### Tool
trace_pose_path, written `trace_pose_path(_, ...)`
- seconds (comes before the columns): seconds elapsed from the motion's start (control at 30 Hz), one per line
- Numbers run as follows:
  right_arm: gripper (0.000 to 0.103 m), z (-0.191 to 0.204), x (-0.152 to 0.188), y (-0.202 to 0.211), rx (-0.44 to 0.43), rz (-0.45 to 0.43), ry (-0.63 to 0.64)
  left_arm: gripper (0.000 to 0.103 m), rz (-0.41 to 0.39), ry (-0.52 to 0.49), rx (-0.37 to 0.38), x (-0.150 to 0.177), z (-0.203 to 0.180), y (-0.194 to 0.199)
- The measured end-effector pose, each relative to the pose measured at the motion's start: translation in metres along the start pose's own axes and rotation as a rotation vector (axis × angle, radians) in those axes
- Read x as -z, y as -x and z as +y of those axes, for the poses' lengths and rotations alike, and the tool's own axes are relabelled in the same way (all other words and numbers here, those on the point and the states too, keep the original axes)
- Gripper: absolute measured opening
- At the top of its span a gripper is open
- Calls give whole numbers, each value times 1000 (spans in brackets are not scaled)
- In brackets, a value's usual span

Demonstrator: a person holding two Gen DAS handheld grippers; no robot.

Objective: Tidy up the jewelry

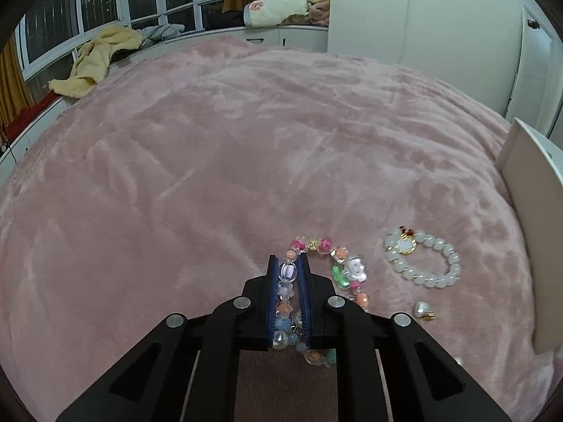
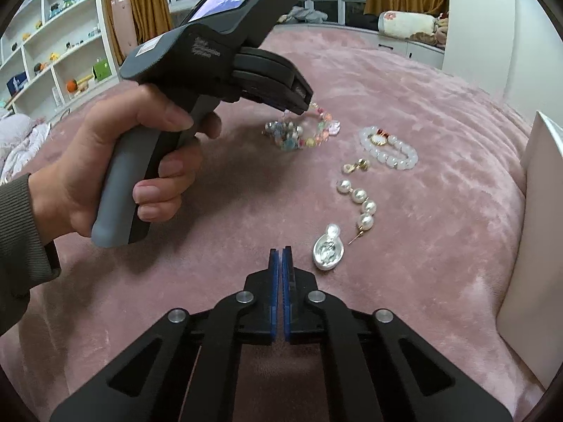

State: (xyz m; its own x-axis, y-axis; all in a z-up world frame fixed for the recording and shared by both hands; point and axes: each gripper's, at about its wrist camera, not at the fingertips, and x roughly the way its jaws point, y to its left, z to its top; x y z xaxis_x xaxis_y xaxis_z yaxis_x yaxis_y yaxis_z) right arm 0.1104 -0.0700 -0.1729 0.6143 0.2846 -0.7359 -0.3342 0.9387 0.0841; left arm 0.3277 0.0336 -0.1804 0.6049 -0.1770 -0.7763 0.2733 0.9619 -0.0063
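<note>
Left wrist view. The left gripper (image 1: 289, 274) is seen closed on the coloured bracelet (image 1: 330, 267), several of whose beads are clamped between the two blue pads (image 1: 271, 299); the remainder of the strand is draped to the right of the fingers over the pink blanket (image 1: 211, 161). A white bracelet (image 1: 422, 260) with a gold charm is laid flat to the right, apart from the coloured one. A small pearl earring (image 1: 423, 310) is seen just below the white bracelet. A pale box (image 1: 527, 232) is stood at the right edge of the blanket. A yellow cloth (image 1: 102, 56) is piled on the window ledge at the far side.

Right wrist view. The right gripper (image 2: 281, 263) is shown with its blue pads (image 2: 273, 281) brought together to a thin slit, and nothing is held between them. It is poised above the blanket (image 2: 422, 88), with a silver pendant (image 2: 328, 252) lying just to its right. Beyond the pendant a pearl strand (image 2: 359, 198) with a gold pin is laid out, then a gold earring (image 2: 357, 166), then the white bracelet (image 2: 388, 147). The left gripper (image 2: 306, 103) is held in the left hand (image 2: 116, 161) by its grey handle, its tip angled down onto the coloured bracelet (image 2: 302, 133), which is bunched on the blanket to the left of the white one. The box (image 2: 535, 246) is seen along the right edge. White shelves (image 2: 52, 35) with small objects are visible at upper left.
</note>
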Motion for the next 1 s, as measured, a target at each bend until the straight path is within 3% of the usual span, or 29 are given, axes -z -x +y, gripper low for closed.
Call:
trace_pose_path(0.27, 3, -34, -10, 34, -116, -125, -196, 16, -50, -1, 17, -14, 0, 38)
trace_pose_path(0.67, 3, -58, -11, 68, -183, -233, -305, 16, -116, -4, 29, -22, 4, 85)
trace_pose_path(0.73, 10, -63, -11, 68, -125, -210, -317, 16, -126, -6, 30, -23, 6, 92)
trace_pose_path(0.8, 36, -64, -9, 62, -110, -175, -322, 16, -137, -7, 31, -23, 7, 99)
trace_pose_path(0.83, 57, -61, -8, 57, -90, -163, -313, 16, -141, -6, 37, -23, 8, 102)
trace_pose_path(0.9, 60, -51, -10, 47, -44, -144, -255, 16, -148, -5, 41, -23, 8, 107)
trace_pose_path(1.0, 41, -37, -13, 19, -49, -59, -173, 16, -157, -10, 48, -23, 7, 116)
